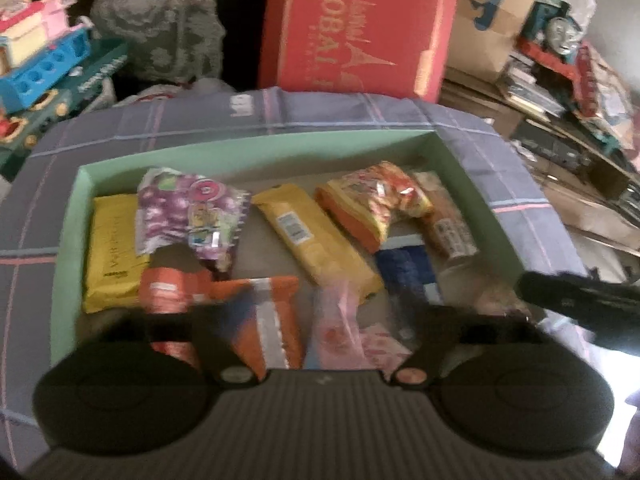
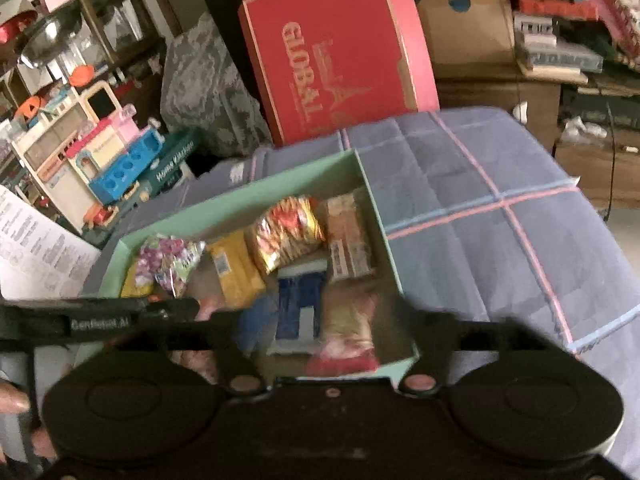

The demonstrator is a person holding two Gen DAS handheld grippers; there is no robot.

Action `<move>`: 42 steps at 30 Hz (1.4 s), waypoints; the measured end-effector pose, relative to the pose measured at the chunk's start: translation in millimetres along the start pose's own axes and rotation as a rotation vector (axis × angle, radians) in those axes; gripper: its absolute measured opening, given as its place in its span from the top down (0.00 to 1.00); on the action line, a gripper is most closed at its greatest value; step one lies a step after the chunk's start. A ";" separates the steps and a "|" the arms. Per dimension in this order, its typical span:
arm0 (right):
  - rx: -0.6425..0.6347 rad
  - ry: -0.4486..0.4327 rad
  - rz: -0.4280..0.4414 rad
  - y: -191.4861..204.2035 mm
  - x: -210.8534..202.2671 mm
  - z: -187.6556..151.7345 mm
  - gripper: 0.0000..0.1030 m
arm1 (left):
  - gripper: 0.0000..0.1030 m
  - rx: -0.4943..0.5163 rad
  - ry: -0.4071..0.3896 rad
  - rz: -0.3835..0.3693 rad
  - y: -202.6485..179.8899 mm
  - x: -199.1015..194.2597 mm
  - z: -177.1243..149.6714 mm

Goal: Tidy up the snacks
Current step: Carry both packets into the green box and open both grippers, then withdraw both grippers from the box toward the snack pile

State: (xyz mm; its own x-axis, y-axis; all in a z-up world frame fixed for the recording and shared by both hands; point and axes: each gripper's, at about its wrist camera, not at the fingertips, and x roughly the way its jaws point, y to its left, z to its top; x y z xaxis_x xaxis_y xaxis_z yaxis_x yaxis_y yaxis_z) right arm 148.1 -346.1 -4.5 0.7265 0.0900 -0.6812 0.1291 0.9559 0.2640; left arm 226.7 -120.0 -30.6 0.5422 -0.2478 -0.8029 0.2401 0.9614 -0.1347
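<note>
A pale green tray sits on a plaid grey-blue cloth and holds several snack packs: a purple candy bag, a yellow bar, an orange-yellow bag and a blue pack. My left gripper hangs open over the tray's near side. An orange-and-white packet and a pink packet lie loose between its wide fingers. My right gripper is open over the tray's near right corner, above the blue pack and a pink-red packet.
A red box stands behind the cloth with a cardboard box beside it. Toy sets are piled at the left, a toy train and clutter at the right. A printed sheet lies left of the tray.
</note>
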 end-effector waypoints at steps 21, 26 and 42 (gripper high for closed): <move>0.027 -0.026 0.012 1.9 -55.9 -20.1 0.00 | 0.00 -0.026 -0.016 0.039 3.4 -53.5 -31.0; 0.033 -0.032 0.010 0.8 -73.6 -30.0 0.00 | 0.00 -0.024 -0.024 0.033 0.1 -70.6 -43.3; 0.011 0.038 -0.023 -14.8 -100.8 -95.0 0.00 | 0.00 -0.059 0.043 0.048 16.9 -91.9 -109.3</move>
State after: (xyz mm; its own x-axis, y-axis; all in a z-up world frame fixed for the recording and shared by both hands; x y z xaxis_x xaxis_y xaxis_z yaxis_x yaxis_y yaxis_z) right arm 8.8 -342.7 -4.6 0.6974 0.0792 -0.7123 0.1526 0.9547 0.2556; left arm 92.9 -67.9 -22.5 0.5166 -0.1972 -0.8332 0.1664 0.9777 -0.1282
